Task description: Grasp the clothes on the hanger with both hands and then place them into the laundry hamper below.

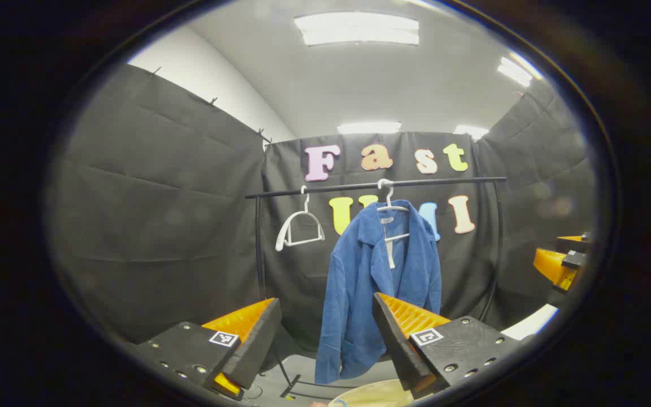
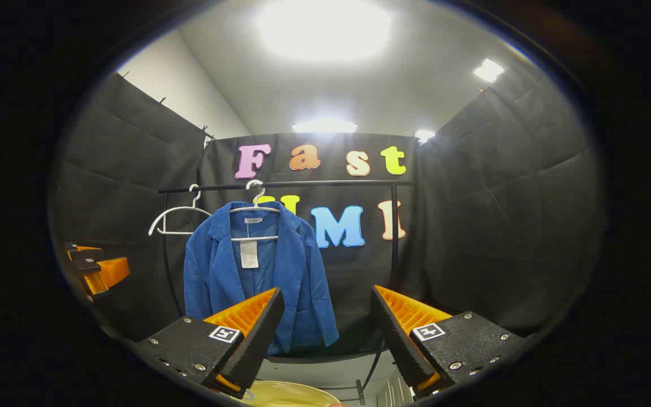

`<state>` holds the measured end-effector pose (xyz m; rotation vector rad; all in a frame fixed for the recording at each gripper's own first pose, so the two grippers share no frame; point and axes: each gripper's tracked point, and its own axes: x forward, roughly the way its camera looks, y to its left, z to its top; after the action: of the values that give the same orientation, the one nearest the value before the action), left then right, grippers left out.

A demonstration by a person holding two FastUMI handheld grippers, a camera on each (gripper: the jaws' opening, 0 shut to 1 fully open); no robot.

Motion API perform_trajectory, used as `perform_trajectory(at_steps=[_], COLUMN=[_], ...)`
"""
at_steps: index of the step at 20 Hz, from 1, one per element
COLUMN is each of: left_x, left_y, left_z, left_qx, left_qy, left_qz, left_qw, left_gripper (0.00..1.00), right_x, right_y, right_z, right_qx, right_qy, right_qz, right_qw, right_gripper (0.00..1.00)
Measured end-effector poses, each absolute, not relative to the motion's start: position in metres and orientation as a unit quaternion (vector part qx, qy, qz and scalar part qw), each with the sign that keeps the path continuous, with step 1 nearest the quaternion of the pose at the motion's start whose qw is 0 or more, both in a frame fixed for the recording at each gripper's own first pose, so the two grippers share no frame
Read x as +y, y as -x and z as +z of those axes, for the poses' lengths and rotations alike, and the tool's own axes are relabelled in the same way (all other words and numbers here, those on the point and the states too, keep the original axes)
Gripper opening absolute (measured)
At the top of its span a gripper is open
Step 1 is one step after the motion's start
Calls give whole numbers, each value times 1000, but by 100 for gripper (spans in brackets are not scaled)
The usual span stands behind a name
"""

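Garment rail (image 2: 286, 184): black bar, spans booth rear.
Blue jacket (image 2: 257, 271): on white hanger (image 2: 257, 210), near rail's left end; likely soft, limp, light; best pinched at both shoulders.
Hamper (image 2: 286, 394): pale rim, below.
Left gripper (image 1: 325, 339), right gripper (image 2: 325, 339): spread wide, empty, well apart from jacket.

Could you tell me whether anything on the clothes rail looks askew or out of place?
Nothing stands out: the blue jacket hangs squarely on its white hanger from the rail, beside a spare empty hanger.
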<state>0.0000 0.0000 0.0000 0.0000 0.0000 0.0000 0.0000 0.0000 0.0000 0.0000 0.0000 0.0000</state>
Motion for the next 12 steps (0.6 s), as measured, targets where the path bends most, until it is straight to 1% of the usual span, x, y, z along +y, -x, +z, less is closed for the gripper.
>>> perform_trajectory(at_steps=[4, 12], left_x=[6, 17], left_y=[-4, -9], left_z=[-2, -6], left_qx=[2, 1], left_qy=[-2, -5], left_qz=[3, -2], left_qw=[1000, 1000], left_gripper=[93, 93], right_x=[10, 20], right_y=[3, 1], right_z=[6, 8], right_qx=[-7, -17], right_qy=[-8, -7], right_qz=[9, 6], right_qw=[1000, 1000], right_gripper=[95, 94])
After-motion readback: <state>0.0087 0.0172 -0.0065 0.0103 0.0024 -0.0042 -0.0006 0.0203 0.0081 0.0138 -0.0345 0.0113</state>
